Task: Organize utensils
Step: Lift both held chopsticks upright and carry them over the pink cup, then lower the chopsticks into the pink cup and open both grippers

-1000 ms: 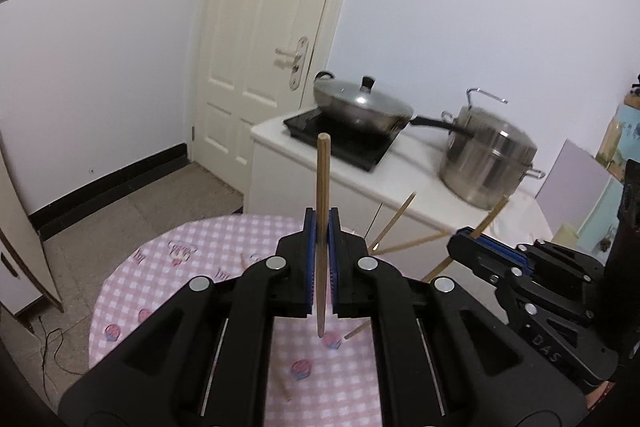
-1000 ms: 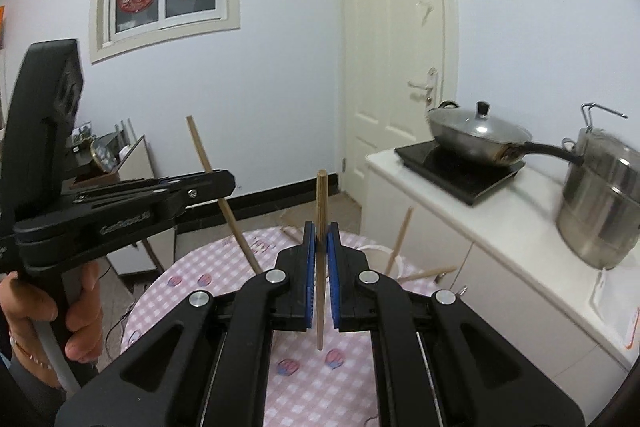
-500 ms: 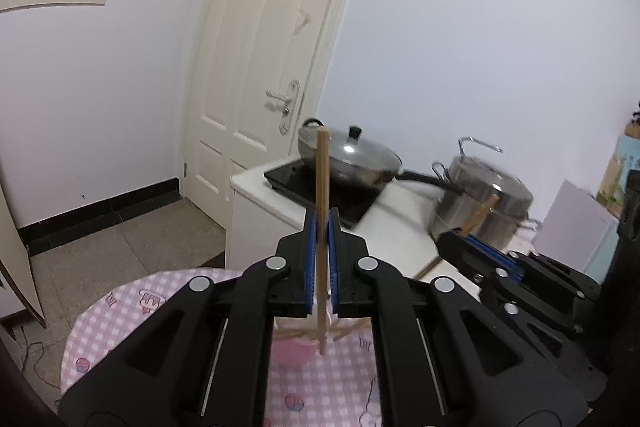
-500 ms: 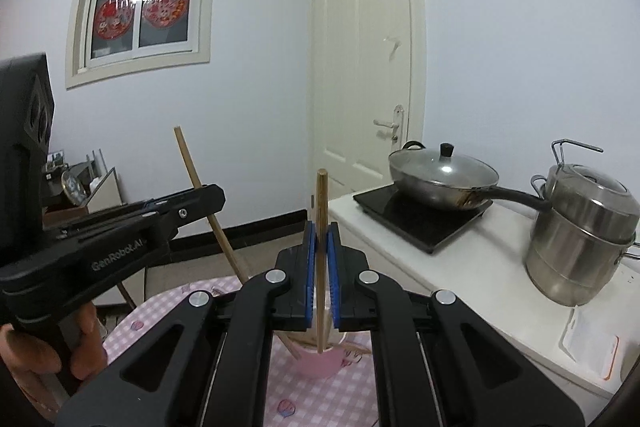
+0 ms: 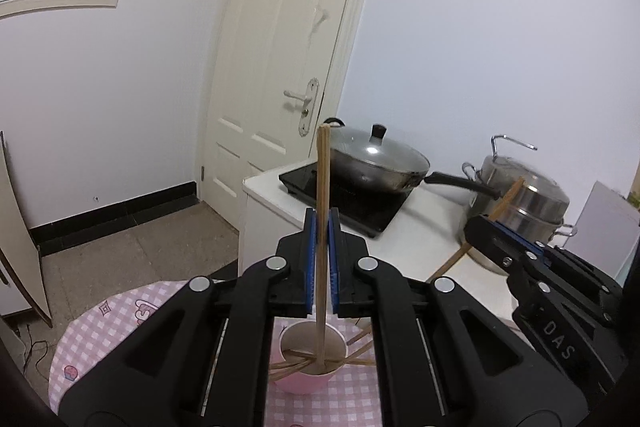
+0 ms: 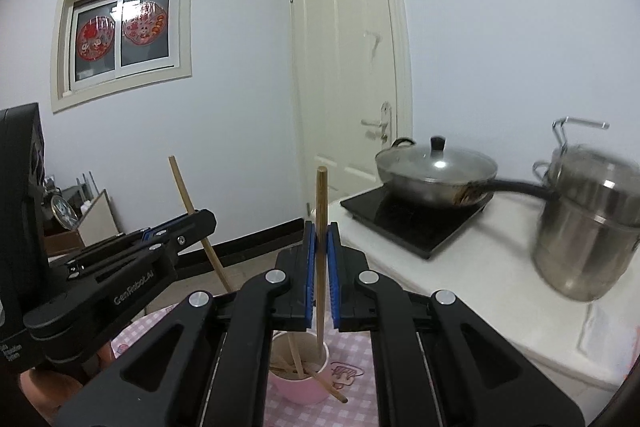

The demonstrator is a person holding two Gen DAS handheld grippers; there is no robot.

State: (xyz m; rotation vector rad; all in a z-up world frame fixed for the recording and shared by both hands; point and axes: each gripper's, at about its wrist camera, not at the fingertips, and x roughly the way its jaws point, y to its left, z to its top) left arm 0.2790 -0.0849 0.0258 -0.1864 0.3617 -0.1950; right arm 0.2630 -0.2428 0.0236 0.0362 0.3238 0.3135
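Window (image 6: 122, 29): far wall, upper left; red paper cut-outs on panes.
L hand-held gripper (image 5: 322, 227): blue pads pinch one chopstick (image 5: 322, 187), upright; lower end dips into pink cup (image 5: 308, 379).
Pink cup: on checked table (image 5: 100, 331), below both grippers; several loose chopsticks inside, some lying across rim.
R hand-held gripper (image 6: 321, 239): pressed onto second chopstick (image 6: 321, 203), near upright, tip over cup.
Wok w/ lid (image 6: 436, 175): on black hob, white counter, right.
Steel pot (image 6: 588, 227): far right, beside wok handle.
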